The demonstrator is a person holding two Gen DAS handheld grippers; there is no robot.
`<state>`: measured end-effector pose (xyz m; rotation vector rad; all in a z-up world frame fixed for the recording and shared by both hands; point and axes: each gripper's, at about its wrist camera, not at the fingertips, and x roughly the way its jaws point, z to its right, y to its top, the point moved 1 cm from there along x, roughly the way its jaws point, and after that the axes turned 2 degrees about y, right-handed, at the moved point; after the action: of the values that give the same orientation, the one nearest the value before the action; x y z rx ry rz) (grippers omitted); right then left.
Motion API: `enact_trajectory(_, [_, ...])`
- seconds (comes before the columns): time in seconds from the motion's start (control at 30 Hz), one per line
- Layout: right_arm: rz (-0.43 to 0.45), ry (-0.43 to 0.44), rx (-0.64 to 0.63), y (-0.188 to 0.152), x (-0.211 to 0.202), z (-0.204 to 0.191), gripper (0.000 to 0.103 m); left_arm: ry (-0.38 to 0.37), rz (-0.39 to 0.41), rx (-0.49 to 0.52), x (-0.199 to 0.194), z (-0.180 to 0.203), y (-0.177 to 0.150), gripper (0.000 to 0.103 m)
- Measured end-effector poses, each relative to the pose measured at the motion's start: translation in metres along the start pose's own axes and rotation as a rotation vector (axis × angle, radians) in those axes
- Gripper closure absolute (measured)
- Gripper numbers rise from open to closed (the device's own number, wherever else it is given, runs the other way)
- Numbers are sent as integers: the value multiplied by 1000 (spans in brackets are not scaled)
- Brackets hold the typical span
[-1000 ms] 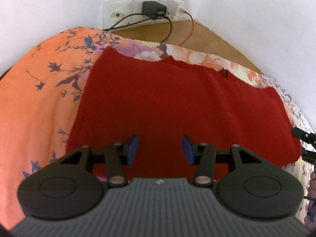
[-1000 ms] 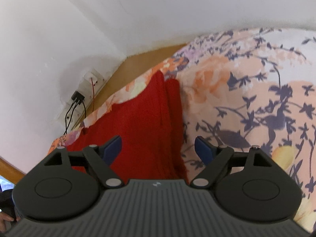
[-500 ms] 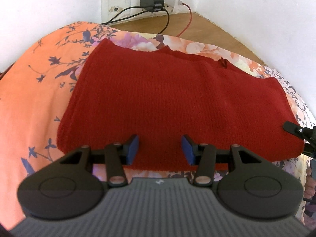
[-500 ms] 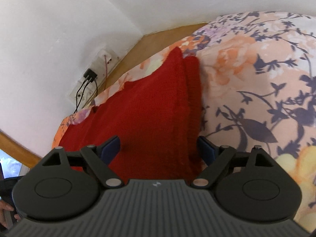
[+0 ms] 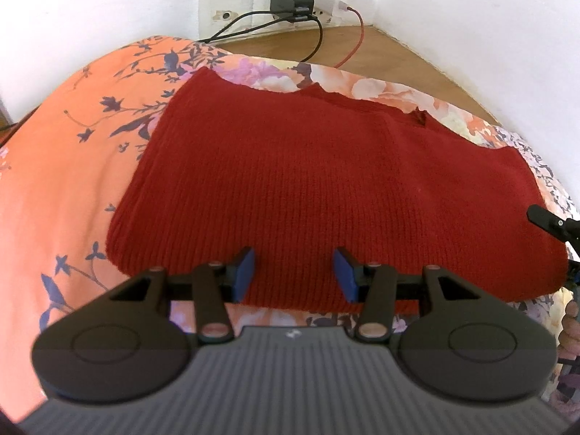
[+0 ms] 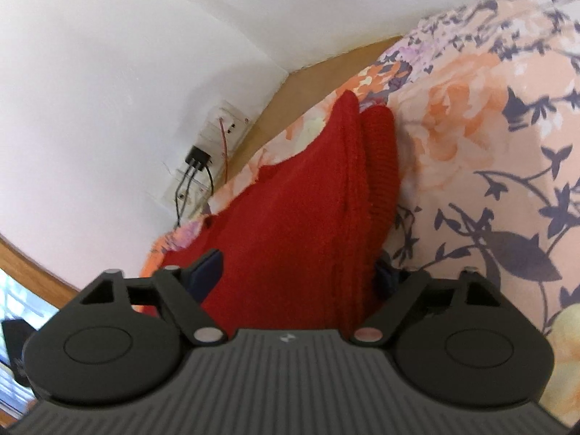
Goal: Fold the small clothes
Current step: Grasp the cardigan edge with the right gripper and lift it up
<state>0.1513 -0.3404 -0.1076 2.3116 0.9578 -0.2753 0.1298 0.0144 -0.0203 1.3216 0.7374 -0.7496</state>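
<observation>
Midway through the fold, the red ribbed knit garment point(image 5: 326, 195) lay flat on the floral orange-and-peach bedsheet point(image 5: 65, 166), already doubled into a broad rectangle, its far edge close to the strip of bare wooden bed frame point(image 5: 380, 50) under the white wall socket panel with a black charger point(image 5: 290, 0).

Left claw point(image 5: 293, 272): spread, its blue pads point(image 5: 243, 272) hanging over the garment's near edge with nothing between them; whether they touched the knit could not be told.

Right claw point(image 6: 297, 272): spread wide around the garment's layered side edge point(image 6: 362, 188), its jaws having just been closing. The knit sat between the jaws; one blue pad point(image 6: 208, 270) stood clear of the cloth, while the other was mostly hidden behind the fold, so no pinch had yet been made. Seen from the left wrist, a black finger tip of the same claw point(image 5: 543, 217) reached in at the garment's right end.

Step in hand, as judged: taking hold of the right-hand end for the next cross-fold. The next move would likely call for the right claw to close fully on both layers together, and only then lift and carry that end across toward the left, while the left claw steadied or gripped the near edge so the stack did not slide or splay on the soft sheet.
</observation>
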Motion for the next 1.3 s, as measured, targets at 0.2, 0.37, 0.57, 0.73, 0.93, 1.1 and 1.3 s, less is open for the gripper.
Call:
enact_trajectory(0.2, [28, 62, 41, 2, -8, 9, 57, -7, 2, -4, -5, -3, -4, 53])
enact_trajectory(0.37, [23, 36, 42, 3, -8, 5, 49, -28, -7, 0, -7, -12, -4, 53])
enact_trajectory(0.57, [19, -22, 8, -4, 5, 2, 44, -35, -9, 5, -14, -22, -5, 53])
enact_trajectory(0.73, [77, -7, 0, -5, -4, -8, 62, -32, -2, 11, -20, -33, -6, 53])
enact_trajectory(0.93, [113, 17, -9, -3, -11, -33, 65, -35, 8, 22, -25, -44, -6, 53])
enact_trajectory(1.1, [128, 15, -42, -2, -13, -61, 66, -41, 18, 22, -28, -52, -2, 53])
enact_trajectory(1.3, [123, -9, -115, -1, -9, -100, 67, -43, 41, 32, -33, -64, 4, 53])
